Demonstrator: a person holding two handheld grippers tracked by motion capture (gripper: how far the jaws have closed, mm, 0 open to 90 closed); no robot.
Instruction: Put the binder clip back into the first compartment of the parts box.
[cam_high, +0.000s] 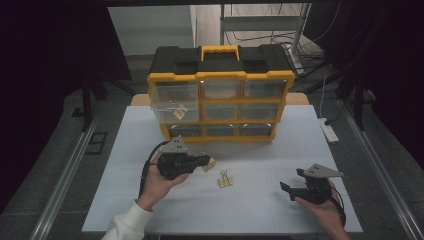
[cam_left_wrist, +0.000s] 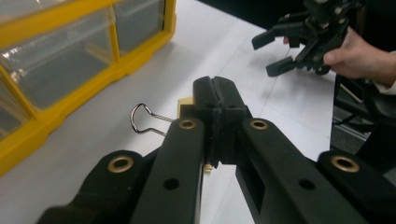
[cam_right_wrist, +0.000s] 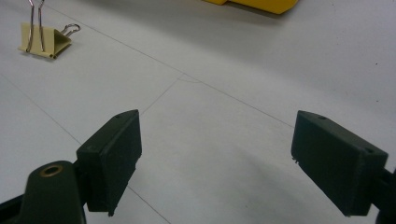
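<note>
High view places the left gripper (cam_high: 204, 161) above the tabletop (cam_high: 270, 210), left of its middle and in front of the yellow organizer (cam_high: 220, 102), carried in the person's left hand (cam_high: 159, 184). Its jaws are pressed together on a pale yellow binder clip (cam_high: 210, 164), which hangs off the surface at the jaw tips. Left gripper view confirms the grip: the two black pads (cam_left_wrist: 223, 100) meet with no gap, a corner of the clip's yellow body (cam_left_wrist: 185, 103) shows just beside them, and one wire handle (cam_left_wrist: 144, 119) juts out to the side (the rest of the clip is hidden behind the jaws).

The right gripper (cam_high: 292, 189) sits near the right front corner of the tabletop, held in the right hand (cam_high: 325, 210). Right gripper view shows its jaws set wide apart with nothing but bare white surface between them.

A second binder clip (cam_high: 225, 179) lies on the tabletop between the two grippers, nearer the left one, near the tabletop's middle. It appears at the upper left of the right gripper view (cam_right_wrist: 44, 39), well clear of the jaws.

The organizer stands at the far edge of the tabletop, with clear drawers in three rows. Its upper left drawer (cam_high: 176, 100) holds another small yellow clip (cam_high: 179, 112).
</note>
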